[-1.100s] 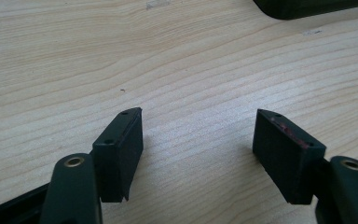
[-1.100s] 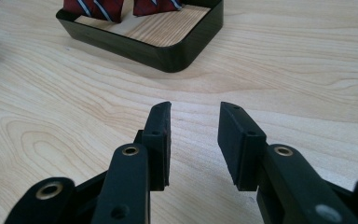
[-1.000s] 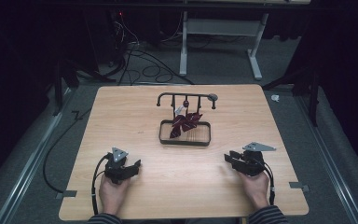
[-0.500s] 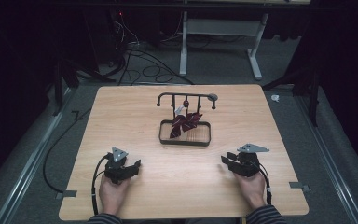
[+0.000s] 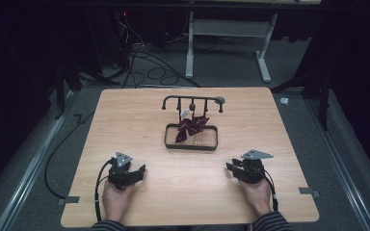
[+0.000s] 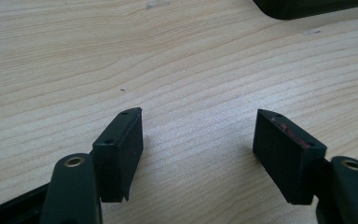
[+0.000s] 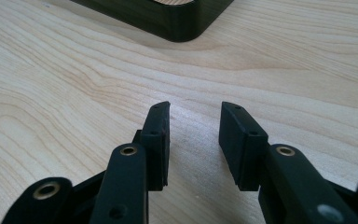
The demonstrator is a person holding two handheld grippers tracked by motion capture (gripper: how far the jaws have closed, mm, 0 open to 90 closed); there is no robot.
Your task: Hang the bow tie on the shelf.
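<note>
A: Lying in the black tray (image 5: 191, 144) at mid-table: a dark red patterned cloth (image 5: 189, 129), draped up against the rack (image 5: 192, 100) standing at the tray's far side. Long axis of tray and rack running left to right across the table (image 5: 125, 110).

B: Bunched toward the tray's left half, with bare slats to its right. Hard to tell whether caught on a rack hook or merely leaning there.

A: Ahead of both tools and between them. Left gripper (image 5: 137, 170) resting low on the wood at near left, jaws standing wide with nothing between. Right gripper (image 5: 231, 167) at near right, jaws parted more narrowly, likewise empty.

B: Confirmed in the close views: bare wood grain between the left gripper (image 6: 198, 135) jaws, tray corner (image 6: 303, 7) just at top right. Between the right gripper (image 7: 195, 123) jaws also bare wood, tray corner (image 7: 177, 23) ahead.

A: Probably slightly nearer to the cloth: the left one, given the bunching. Not much in it.

B: Open board all round the tray; table edges well apart. Only obstacles for a reach: tray rim and rack bar overhead.
</note>
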